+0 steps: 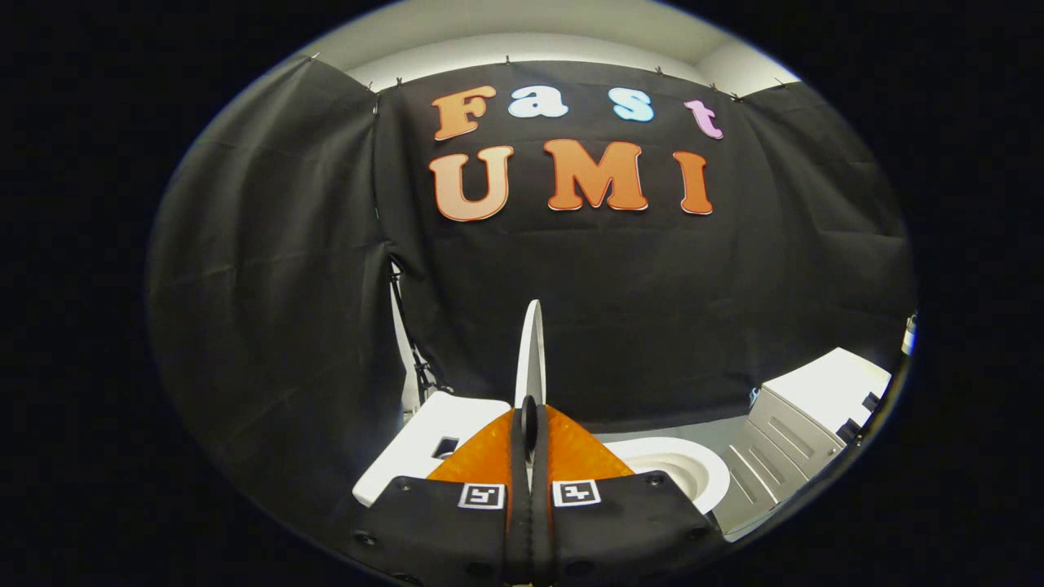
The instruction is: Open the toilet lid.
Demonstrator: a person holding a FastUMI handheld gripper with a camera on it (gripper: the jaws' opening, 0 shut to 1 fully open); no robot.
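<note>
- Gripper view: the gripper (530, 424) has its two fingers drawn together, pinching the thin edge of the toilet lid (531, 346); the lid passes between the fingers and rises above their tips, seen edge-on as a narrow white blade standing nearly upright against the black cloth wall (652, 310).
- The toilet bowl (681, 469) lies just to the right of the fingers and slightly beyond them, its white rim and open hollow exposed; the lid stands clear of it.
- To the left of the fingers sits the white toilet tank (428, 440), with a dark recess in its top face; a thin dark cable or hose (416, 350) runs down the wall behind it, beside a pale vertical strip.
- Farther right, near the wall, stands a white cabinet (803, 428) with ribbed panels on its front; a grey floor strip (693, 430) shows between it and the bowl.
- Above the cloth, a pale ceiling (538, 33) is visible.
</note>
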